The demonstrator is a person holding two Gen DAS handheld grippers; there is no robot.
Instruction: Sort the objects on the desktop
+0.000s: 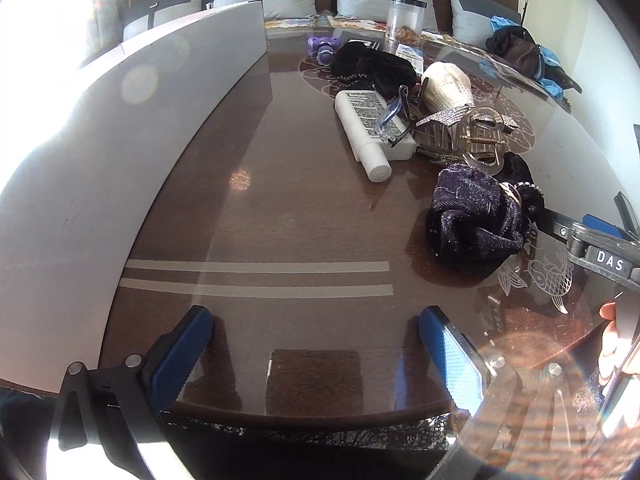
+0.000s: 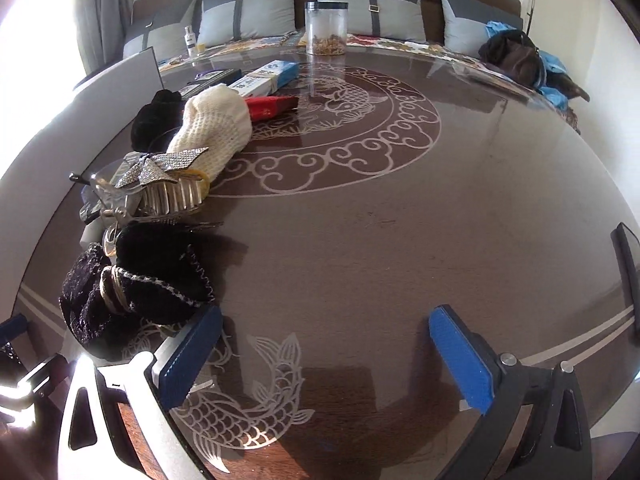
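The left gripper is at the bottom of its frame, jaws wide apart and holding nothing, above the bare brown table. The right gripper is also wide open and empty, low in its frame over a fish drawing. The objects lie in a heap: a dark purple scrunchie at centre right of the left view, behind it a clear hair claw, a white bottle and a cream knitted piece

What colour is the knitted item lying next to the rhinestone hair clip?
Cream, an off-white waffle knit; clearest in the right wrist view.
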